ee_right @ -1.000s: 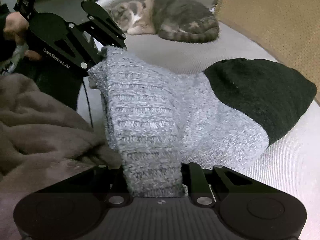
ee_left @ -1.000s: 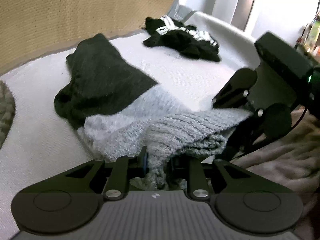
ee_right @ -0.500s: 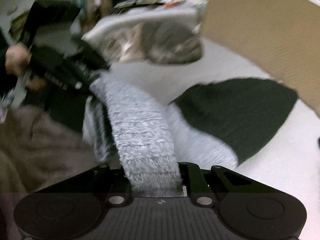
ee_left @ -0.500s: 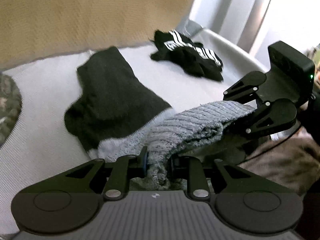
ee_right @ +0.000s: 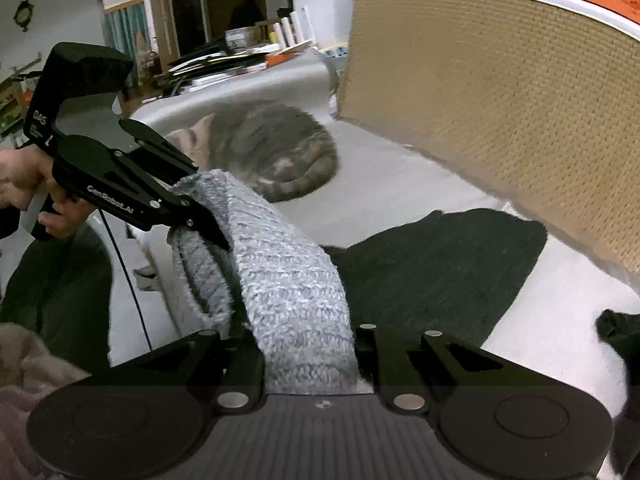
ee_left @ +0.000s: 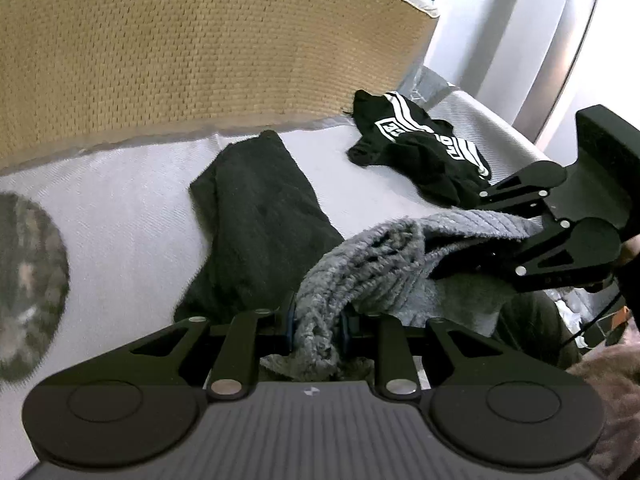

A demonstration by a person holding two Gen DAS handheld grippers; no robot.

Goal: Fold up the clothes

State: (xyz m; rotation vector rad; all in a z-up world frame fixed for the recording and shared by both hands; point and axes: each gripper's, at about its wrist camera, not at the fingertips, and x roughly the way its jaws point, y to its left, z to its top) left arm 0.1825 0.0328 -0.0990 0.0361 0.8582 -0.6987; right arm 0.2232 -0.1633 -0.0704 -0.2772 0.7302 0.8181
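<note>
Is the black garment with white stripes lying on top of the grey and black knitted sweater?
No, the black garment with white stripes lies apart on the white mattress.

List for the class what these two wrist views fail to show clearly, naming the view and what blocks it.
- Cat: right wrist view, motion-blurred; face unreadable.
- Cat: left wrist view, cut by the left edge.
- Grey-and-black knit sweater: its lower part is hidden behind the right gripper.
- Black striped garment: left wrist view, crumpled; lettering too small.
- Left gripper: pads buried in the knit.
</note>
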